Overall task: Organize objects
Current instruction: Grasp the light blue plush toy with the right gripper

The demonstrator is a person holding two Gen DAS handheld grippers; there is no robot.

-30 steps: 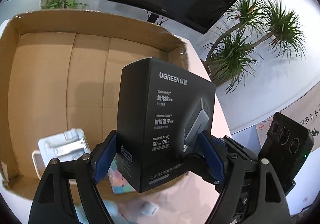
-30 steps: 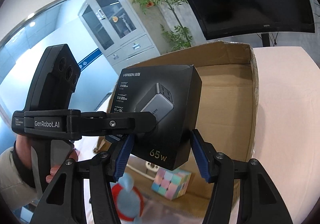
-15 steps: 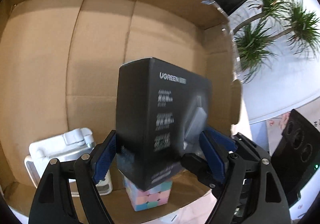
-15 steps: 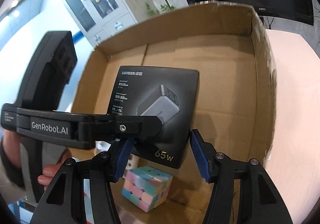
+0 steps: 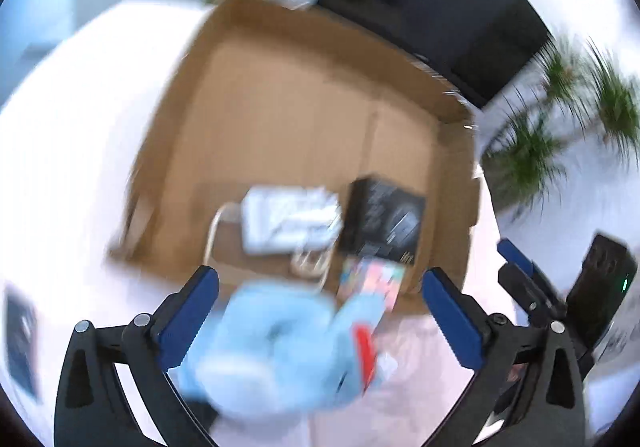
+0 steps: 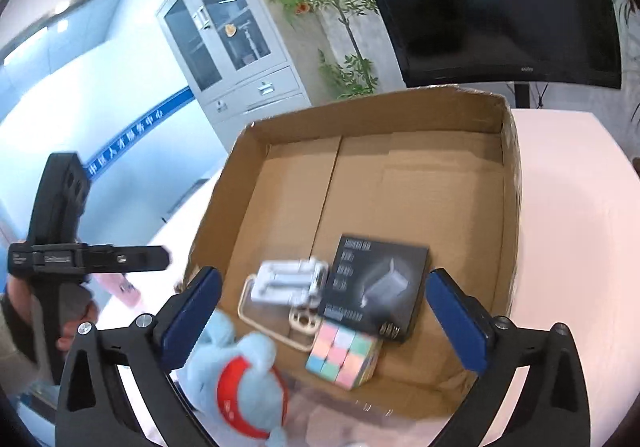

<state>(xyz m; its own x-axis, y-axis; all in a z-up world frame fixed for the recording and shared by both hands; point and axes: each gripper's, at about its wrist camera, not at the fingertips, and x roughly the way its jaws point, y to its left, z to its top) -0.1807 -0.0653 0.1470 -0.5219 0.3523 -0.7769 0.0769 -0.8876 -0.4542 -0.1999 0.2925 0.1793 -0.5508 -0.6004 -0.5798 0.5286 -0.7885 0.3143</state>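
Released, black charger box point(image 6: 376, 289) now apparently rests in cardboard box point(image 6: 510, 183).

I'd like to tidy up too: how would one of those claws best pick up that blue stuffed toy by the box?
Probably from above, around the soft body of the blue plush toy, pads on its two flanks. It lies outside the cardboard box, just beneath the right gripper, whose jaws are opening with nothing between them. Its squashy shape should yield to a squeeze; avoid the red patch.
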